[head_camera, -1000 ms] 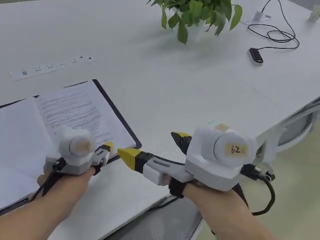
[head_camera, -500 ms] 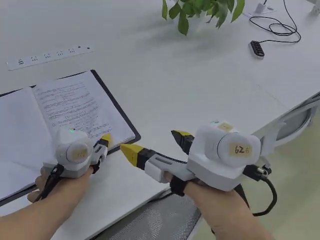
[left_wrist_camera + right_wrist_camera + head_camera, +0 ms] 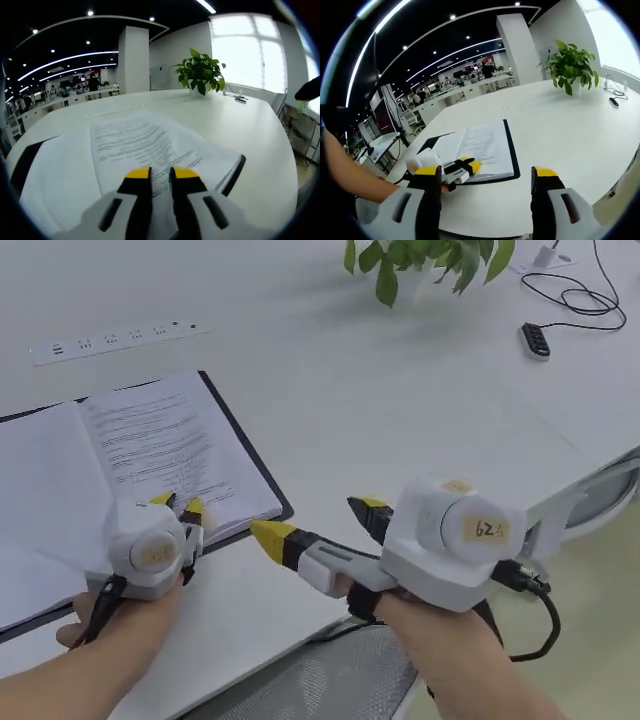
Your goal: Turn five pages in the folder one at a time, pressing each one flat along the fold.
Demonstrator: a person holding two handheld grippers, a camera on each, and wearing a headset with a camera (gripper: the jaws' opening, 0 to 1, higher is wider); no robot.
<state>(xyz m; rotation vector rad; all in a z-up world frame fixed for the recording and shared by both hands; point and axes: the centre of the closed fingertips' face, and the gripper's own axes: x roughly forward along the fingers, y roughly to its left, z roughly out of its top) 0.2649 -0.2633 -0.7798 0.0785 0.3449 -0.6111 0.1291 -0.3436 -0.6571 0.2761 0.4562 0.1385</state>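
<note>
The left gripper [image 3: 161, 172] has its jaws almost closed, with only a thin slit between them and nothing held. It hovers low over the printed right page of the folder [image 3: 150, 440], close to that page's near edge. The folder lies open near the front left corner of the table [image 3: 380, 400]. The right gripper [image 3: 487, 175] is wide open and empty, at the front edge of the table, just right of the folder. A plant [image 3: 430, 260] stands at the far edge.
</note>
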